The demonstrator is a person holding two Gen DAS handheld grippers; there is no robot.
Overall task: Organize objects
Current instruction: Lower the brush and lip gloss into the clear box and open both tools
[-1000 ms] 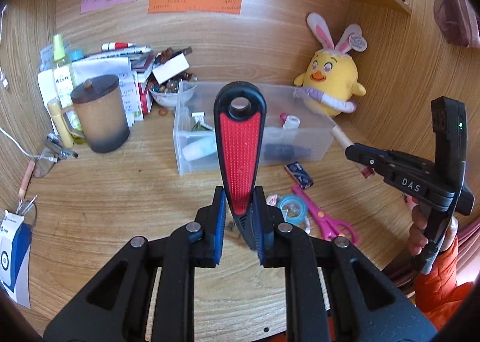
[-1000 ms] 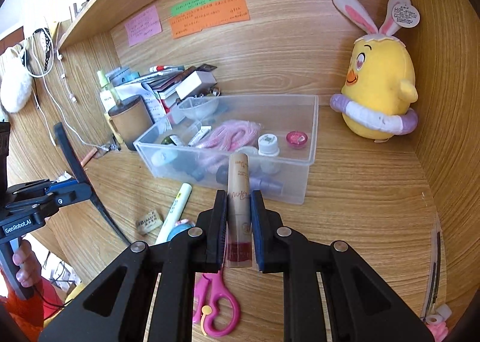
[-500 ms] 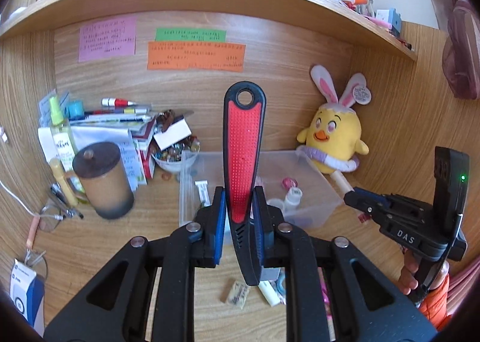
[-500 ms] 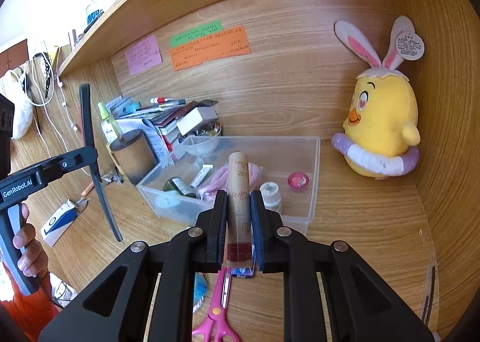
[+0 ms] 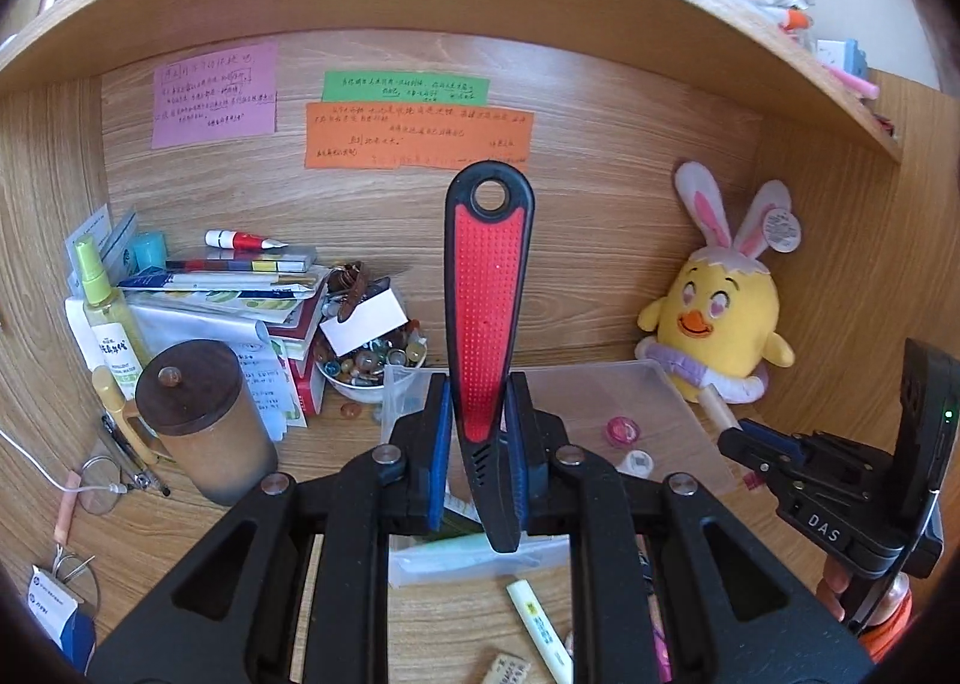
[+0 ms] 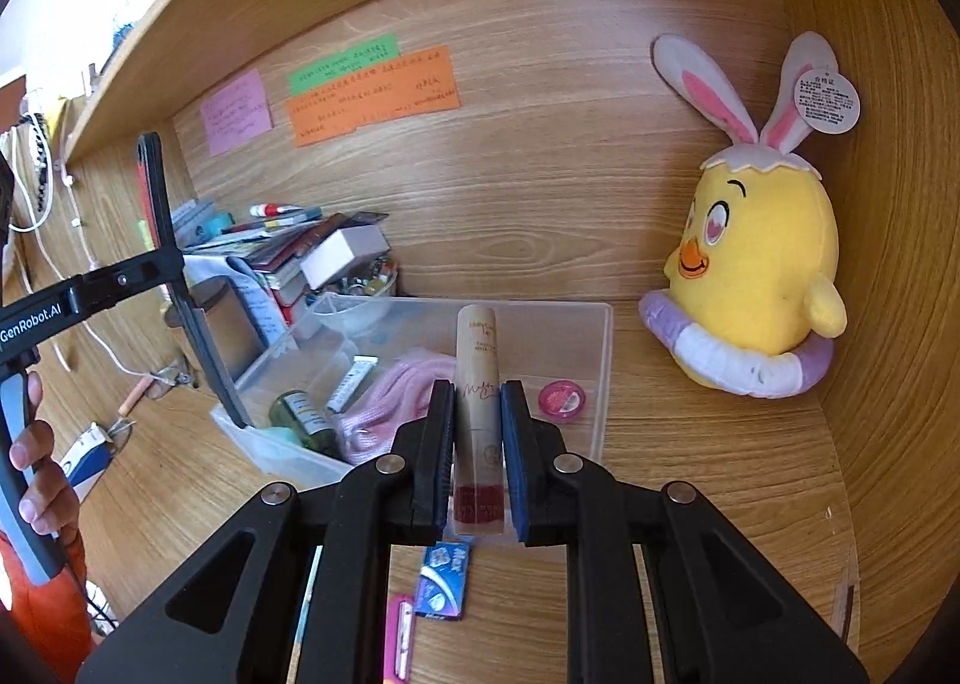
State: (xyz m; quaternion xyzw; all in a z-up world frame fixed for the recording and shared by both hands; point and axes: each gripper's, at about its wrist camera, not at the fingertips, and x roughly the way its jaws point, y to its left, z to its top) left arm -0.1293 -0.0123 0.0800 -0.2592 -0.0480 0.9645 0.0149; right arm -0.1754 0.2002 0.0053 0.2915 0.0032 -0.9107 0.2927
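Observation:
My left gripper [image 5: 477, 444] is shut on a red and black handled tool [image 5: 487, 300], held upright above the clear plastic bin [image 5: 648, 384]; it also shows in the right wrist view [image 6: 153, 216]. My right gripper [image 6: 477, 462] is shut on a tan lip gloss tube [image 6: 477, 360], held over the near edge of the bin [image 6: 603, 360]. The bin holds a pink cloth [image 6: 396, 390], a green bottle [image 6: 300, 414], a pink round case [image 6: 561, 399] and small tubes.
A yellow bunny plush [image 6: 756, 276] sits at the right wall. A brown lidded mug [image 5: 201, 420], a bead bowl [image 5: 366, 363] and stacked papers stand at the left. A highlighter [image 5: 537, 618], a blue packet [image 6: 441, 579] and pink scissors [image 6: 401, 636] lie on the desk in front of the bin.
Both grippers have risen and moved toward the bin with their objects. The views tilted up, so the shelf and wall notes now show more.

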